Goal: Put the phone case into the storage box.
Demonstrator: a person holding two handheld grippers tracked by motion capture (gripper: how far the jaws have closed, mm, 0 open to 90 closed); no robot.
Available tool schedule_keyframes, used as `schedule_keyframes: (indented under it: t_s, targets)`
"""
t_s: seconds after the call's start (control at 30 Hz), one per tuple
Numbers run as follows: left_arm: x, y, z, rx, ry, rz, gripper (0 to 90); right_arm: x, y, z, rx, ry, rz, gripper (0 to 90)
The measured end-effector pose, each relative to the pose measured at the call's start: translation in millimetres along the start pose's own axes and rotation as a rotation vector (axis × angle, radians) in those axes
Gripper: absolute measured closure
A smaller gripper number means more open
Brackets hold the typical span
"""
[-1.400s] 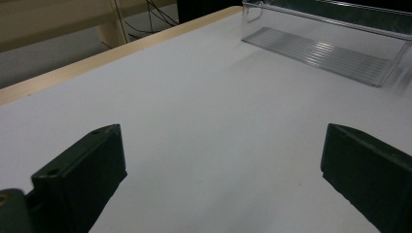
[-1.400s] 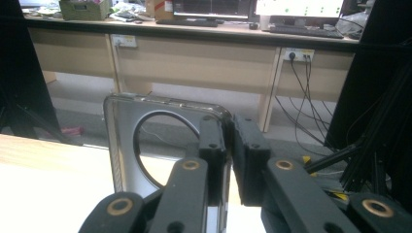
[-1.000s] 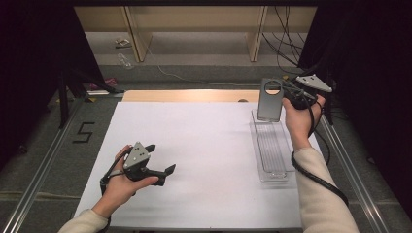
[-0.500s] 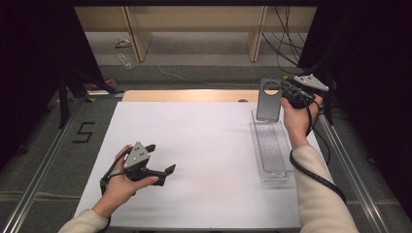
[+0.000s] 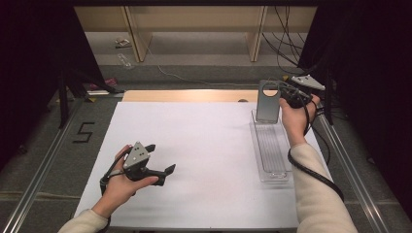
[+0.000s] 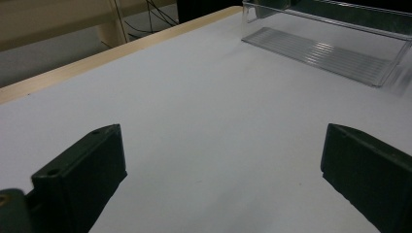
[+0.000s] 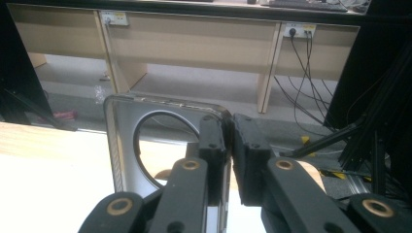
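A grey metal plate (image 5: 267, 106) with a round hole stands upright at the far end of a clear plastic tray (image 5: 272, 148) on the right of the white table. My right gripper (image 5: 282, 97) is shut on the plate's upper right edge. In the right gripper view the two black jaws (image 7: 229, 141) pinch the plate (image 7: 121, 145) just right of its hole. My left gripper (image 5: 160, 158) rests low over the table's near left, open, with nothing between its jaws (image 6: 218, 170). The ribbed floor of the tray (image 6: 316, 48) lies ahead of it.
The white sheet (image 5: 204, 145) covers most of the table, with a wooden strip (image 5: 184, 95) along its far edge. Metal rails (image 5: 340, 150) run down both sides. Cables (image 5: 286, 43) and wooden furniture legs stand on the floor beyond.
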State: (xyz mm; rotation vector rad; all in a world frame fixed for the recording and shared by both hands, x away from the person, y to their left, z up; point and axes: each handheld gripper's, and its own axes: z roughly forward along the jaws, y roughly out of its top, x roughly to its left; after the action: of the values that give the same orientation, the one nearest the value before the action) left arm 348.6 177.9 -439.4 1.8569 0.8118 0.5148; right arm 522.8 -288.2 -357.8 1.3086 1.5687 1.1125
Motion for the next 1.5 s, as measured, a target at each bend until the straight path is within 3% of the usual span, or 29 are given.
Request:
schedule_keyframes:
  t_s: [1.5]
  targets:
    - [0.4,-0.1,0.1,0.001,-0.001,0.002,1.8,-2.0,-22.0,25.8,0.086,0.013,0.024,83.1]
